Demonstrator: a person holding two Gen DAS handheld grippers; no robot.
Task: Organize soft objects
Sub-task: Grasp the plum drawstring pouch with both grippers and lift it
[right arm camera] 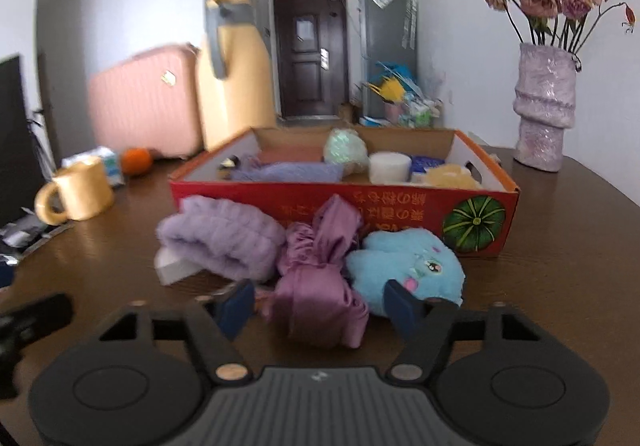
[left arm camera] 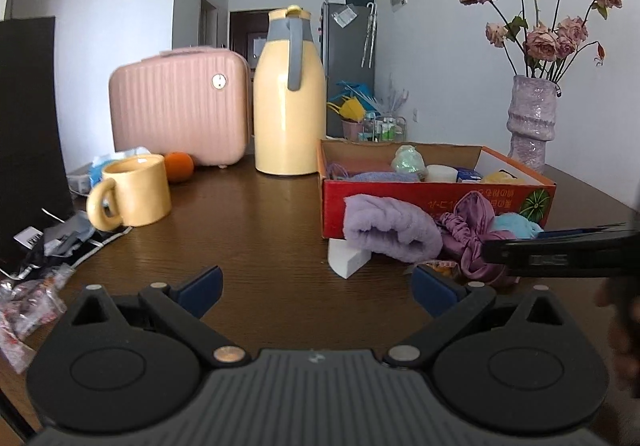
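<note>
Dark wood tabletop [left arm camera: 248,230] fills the left wrist view, with a yellow mug [left arm camera: 134,191], a pink case [left arm camera: 180,109] and a yellow jug [left arm camera: 290,101] standing at the back. The left gripper [left arm camera: 316,288] hangs over bare wood with its jaws spread wide and nothing between them. To its right, in front of the red cardboard box [left arm camera: 400,205], lie a fluffy lilac cloth [left arm camera: 390,232] and a purple satin scrunchie [left arm camera: 472,238]; the other tool's dark body crosses the frame just beyond them.

Seen from the right wrist, the same table carries the box with several soft items already inside. The right gripper [right arm camera: 322,306] is wide open and empty, and the scrunchie [right arm camera: 320,278] lies straight ahead, its near end reaching in between the blue fingertips [right arm camera: 236,308], its long axis running away toward the box. A blue plush toy [right arm camera: 404,270] sits just beside the right finger, the lilac cloth [right arm camera: 224,242] to the left. The right gripper looks the nearer one for the scrunchie.
</note>
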